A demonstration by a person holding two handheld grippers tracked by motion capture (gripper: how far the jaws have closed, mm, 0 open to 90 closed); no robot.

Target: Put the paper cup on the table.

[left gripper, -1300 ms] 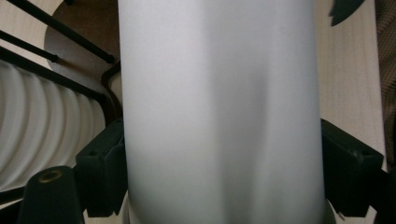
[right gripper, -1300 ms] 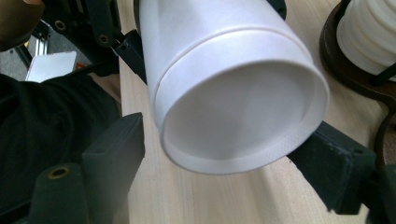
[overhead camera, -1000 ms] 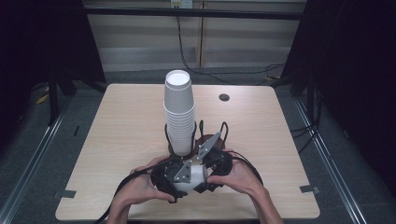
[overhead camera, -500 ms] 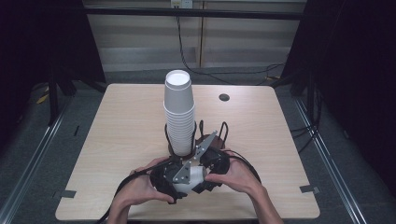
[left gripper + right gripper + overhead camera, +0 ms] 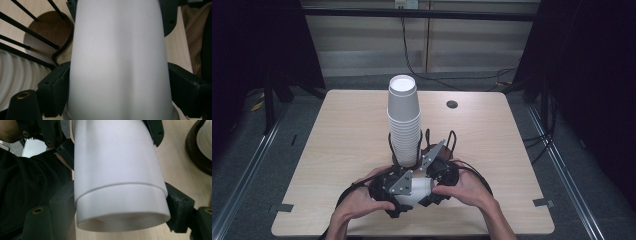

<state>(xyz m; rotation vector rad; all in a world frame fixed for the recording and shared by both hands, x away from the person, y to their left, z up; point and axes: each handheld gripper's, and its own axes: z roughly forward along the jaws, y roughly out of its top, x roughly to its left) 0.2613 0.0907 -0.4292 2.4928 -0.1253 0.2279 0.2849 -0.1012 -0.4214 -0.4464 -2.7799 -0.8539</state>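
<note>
Cups (image 5: 414, 192) nested near tabletop's front edge: right gripper (image 5: 120, 202) clamps outer one, left gripper (image 5: 117, 82) has just been loosening around inner; pull straight apart.

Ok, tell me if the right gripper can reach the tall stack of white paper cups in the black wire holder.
Probably not yet. The stack of white paper cups stands close ahead, nothing between, but the right gripper is clamped on a loose white paper cup and must release it first.
</note>
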